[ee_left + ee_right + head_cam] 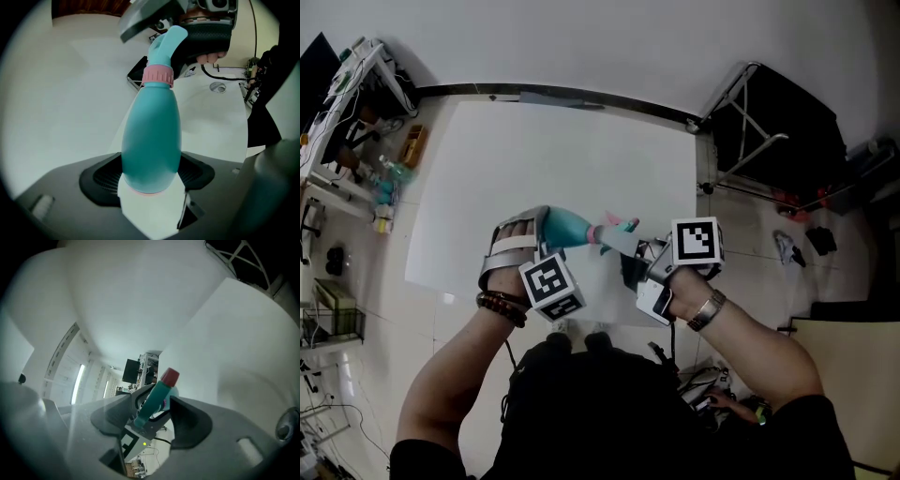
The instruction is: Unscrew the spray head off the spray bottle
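A teal spray bottle [152,136] lies nearly level above the white table [544,159], and my left gripper [152,178] is shut on its rounded body. In the head view the left gripper [546,230] sits just left of centre with the bottle [572,228] pointing right. A pink collar [158,76] joins the body to the teal spray head [168,42]. My right gripper [157,404] comes in from the right and has its jaws around the spray head [157,397], whose red nozzle [170,376] sticks out past them. In the head view the right gripper [642,258] meets the spray head [614,232].
Cluttered shelves [356,112] stand along the left wall. A black folding stand [778,122] is beyond the table's right edge, with small items on the floor [797,244] near it. Both hands work over the table's near edge.
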### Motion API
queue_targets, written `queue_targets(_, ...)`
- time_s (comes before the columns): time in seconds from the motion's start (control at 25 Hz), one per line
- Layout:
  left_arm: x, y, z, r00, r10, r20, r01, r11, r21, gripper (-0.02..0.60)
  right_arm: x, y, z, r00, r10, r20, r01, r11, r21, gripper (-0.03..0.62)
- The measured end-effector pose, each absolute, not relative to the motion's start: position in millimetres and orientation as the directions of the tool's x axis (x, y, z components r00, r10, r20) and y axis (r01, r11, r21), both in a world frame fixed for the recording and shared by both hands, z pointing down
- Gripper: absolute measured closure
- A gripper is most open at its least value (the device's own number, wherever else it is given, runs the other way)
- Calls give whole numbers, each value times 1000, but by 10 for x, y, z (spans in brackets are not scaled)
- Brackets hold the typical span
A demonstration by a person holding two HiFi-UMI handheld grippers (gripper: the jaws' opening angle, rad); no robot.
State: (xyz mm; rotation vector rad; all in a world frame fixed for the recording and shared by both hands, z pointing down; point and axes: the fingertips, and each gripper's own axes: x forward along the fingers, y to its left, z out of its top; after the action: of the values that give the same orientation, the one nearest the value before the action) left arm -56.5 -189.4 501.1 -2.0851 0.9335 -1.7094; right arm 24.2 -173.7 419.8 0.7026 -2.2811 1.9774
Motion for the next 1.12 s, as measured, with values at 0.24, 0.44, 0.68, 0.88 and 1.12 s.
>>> queue_targets(0.24, -461, -1862, 4988, 75, -658, 749, -257, -739, -623, 195, 194, -1713, 4261, -893, -305, 331, -369, 75, -926, 406)
queue_targets(0.44, -450, -1856, 5022, 67, -655, 753, -236, -743, -626, 195, 229, -1714, 4353, -880, -286, 379, -422, 103, -901, 450)
queue_targets(0.68, -415, -1825, 5080, 71, -621, 780, -224, -772, -594, 193, 251, -1691, 4384, -847, -226, 482, -528, 250, -812, 471)
queue_targets(0.88, -321, -1708, 5195, 116, -529, 841, -248, -835, -491, 193, 278, -1637, 4409, -801, -167, 575, -578, 467, -669, 473)
queue_targets(1.12, -263, -1553, 5288, 189, -390, 901, -264, -904, -336, 193, 206, -1537, 4382, -705, -106, 701, -495, 782, -379, 476)
